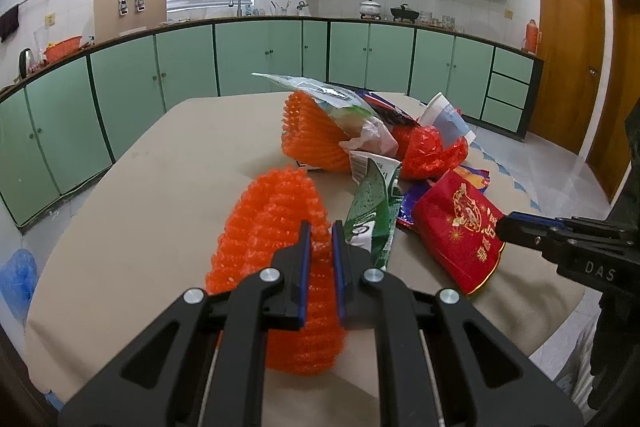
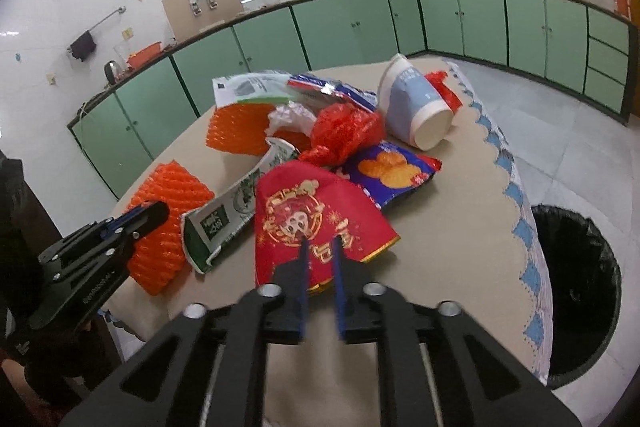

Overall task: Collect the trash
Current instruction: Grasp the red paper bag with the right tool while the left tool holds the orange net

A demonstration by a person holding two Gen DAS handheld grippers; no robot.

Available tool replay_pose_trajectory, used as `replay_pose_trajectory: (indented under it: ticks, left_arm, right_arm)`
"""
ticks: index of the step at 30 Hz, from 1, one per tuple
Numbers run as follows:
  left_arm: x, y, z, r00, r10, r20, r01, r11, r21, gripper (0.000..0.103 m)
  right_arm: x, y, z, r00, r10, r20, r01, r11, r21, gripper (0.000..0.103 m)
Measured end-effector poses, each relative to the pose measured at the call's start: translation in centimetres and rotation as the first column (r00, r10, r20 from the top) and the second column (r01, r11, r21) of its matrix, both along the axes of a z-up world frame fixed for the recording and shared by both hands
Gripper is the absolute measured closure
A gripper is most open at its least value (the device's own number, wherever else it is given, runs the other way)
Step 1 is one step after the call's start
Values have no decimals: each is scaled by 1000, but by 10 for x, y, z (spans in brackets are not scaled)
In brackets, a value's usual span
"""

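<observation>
A pile of trash lies on the beige-covered table [image 1: 152,195]. My left gripper [image 1: 321,231] is shut on an orange foam net [image 1: 272,223] at the table's near left; the right wrist view shows this gripper [image 2: 150,213] on the net [image 2: 168,187]. My right gripper [image 2: 321,243] is shut on the near edge of a red packet with gold print [image 2: 304,203]; it reaches in from the right in the left wrist view [image 1: 502,227] at the packet [image 1: 456,227]. A green-and-white wrapper [image 2: 228,215] lies between the net and the packet.
Farther back lie a second orange foam net [image 2: 240,131], crumpled red plastic [image 2: 344,131], a blue snack packet [image 2: 392,171], a paper cup on its side [image 2: 416,111] and a clear bag [image 1: 332,95]. A black-lined bin [image 2: 572,287] stands on the floor right of the table.
</observation>
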State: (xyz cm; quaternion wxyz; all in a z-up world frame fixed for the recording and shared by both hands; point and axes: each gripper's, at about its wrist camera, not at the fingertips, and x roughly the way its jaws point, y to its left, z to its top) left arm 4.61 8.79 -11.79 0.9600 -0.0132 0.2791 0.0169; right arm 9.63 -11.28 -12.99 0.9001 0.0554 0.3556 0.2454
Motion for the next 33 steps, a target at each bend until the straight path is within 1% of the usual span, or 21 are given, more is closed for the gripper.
replay_pose_trajectory:
  ticks: [1,4,7,9,11,12,13,16,20,21,24,25,26,27,28,33]
  left_arm:
    - [0,0,0,1000,1,-1,-1,1000,-2,94]
    - [1,3,-2,1000,4,-3,-4,1000,-5,94]
    - [2,3,-4,1000,1,-5,-1,1000,-6,94]
    - [3,3,-4,1000,-1,-6,1,1000,-6,94]
    - [3,3,-4,1000,0,-7,0,1000,-6,94]
    - [4,4,-4,1000,1,-9,-1,1000,-9,94]
    - [5,6,-5,1000,2,-12,-2,1000,-12,94]
    - [6,7,-5,1000,4,-16,-4,1000,-15,94]
    - [8,10,-7,1000,9,-18,-9,1000,-17,94]
    - [8,11,-7,1000,11,-20,-12,1000,-18,94]
    - [9,12,-8,1000,12,-21,-13,1000,-17,94]
    - [9,12,-8,1000,12,-20,-12,1000,-17,94]
    - [9,12,-8,1000,12,-20,-12,1000,-17,94]
    - [9,13,-8,1000,12,-20,-13,1000,-17,94]
    - [9,13,-8,1000,15,-19,-16,1000,-15,94]
    - [8,15,-8,1000,18,-18,-18,1000,-14,94]
  right_arm:
    - [0,-1,-1,1000,-10,5,10,1000,-6,66]
    - [3,-3,-3,1000,-28,2,28,999,-15,51]
    - [10,-2,-7,999,-39,-22,38,999,-14,38]
    - [15,-1,-10,999,-31,-41,31,999,-13,31]
    - [20,0,-12,998,-24,-61,25,1000,7,26]
    - [23,1,-15,997,-16,-82,18,1000,24,19]
    - [26,2,-16,996,-11,-91,14,999,32,16]
    - [32,5,-19,995,2,-97,1,999,33,15]
    - [36,9,-19,995,29,-97,-25,999,39,15]
    - [37,9,-19,995,35,-96,-32,999,42,18]
    - [37,9,-18,994,42,-97,-38,998,50,20]
    - [36,9,-18,994,48,-99,-43,997,59,23]
    - [34,7,-16,994,50,-95,-43,997,69,28]
    - [33,6,-14,995,45,-87,-38,996,78,50]
    - [32,3,-12,996,37,-84,-30,996,84,57]
    - [30,-5,-3,994,60,-91,-48,990,129,70]
